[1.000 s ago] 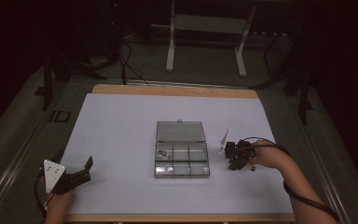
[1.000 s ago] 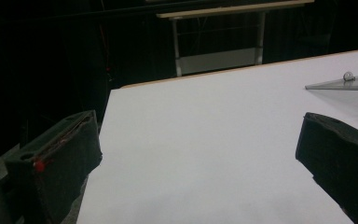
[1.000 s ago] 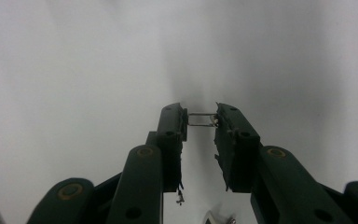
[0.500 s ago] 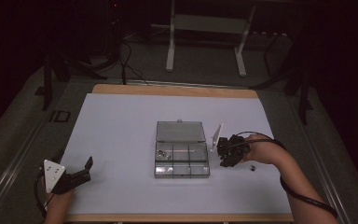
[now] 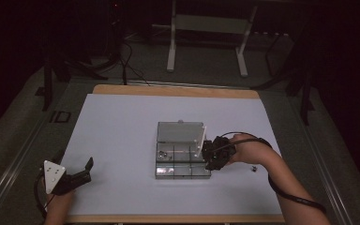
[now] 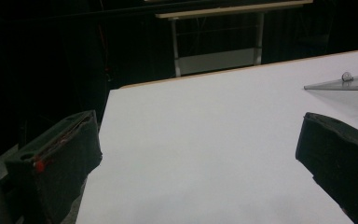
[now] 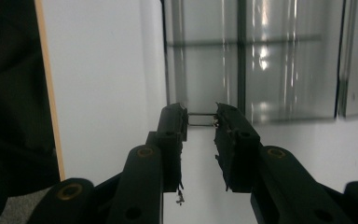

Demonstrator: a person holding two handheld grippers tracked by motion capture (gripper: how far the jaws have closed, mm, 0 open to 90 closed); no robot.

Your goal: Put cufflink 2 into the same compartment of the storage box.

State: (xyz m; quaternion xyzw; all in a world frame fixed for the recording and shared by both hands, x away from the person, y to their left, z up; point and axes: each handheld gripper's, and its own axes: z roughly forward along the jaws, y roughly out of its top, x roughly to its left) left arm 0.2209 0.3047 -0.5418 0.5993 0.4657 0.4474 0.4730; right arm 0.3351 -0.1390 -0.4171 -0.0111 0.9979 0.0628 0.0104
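Observation:
A clear plastic compartment box (image 5: 182, 161) lies mid-table with its lid (image 5: 180, 131) flipped open behind it. My right gripper (image 5: 210, 161) hovers at the box's right edge, pointing left over the compartments. In the right gripper view the right gripper (image 7: 200, 122) is shut on a thin metal pin (image 7: 201, 114) that spans the gap between its tips, just before the box (image 7: 261, 70). My left gripper (image 5: 77, 174) rests at the table's near left corner, open and holding nothing. The left gripper view has the left gripper (image 6: 200, 163) spread wide over bare white table.
A small dark part (image 5: 251, 169) lies on the white tabletop (image 5: 122, 126) right of the box, beside my right forearm. Small metal bits sit in a left compartment (image 5: 163, 153). The box lid's edge (image 6: 349, 81) juts in at the right of the left gripper view.
My right gripper has moved left and risen, from the table beside the box to the box's right edge. The left gripper has stayed put.

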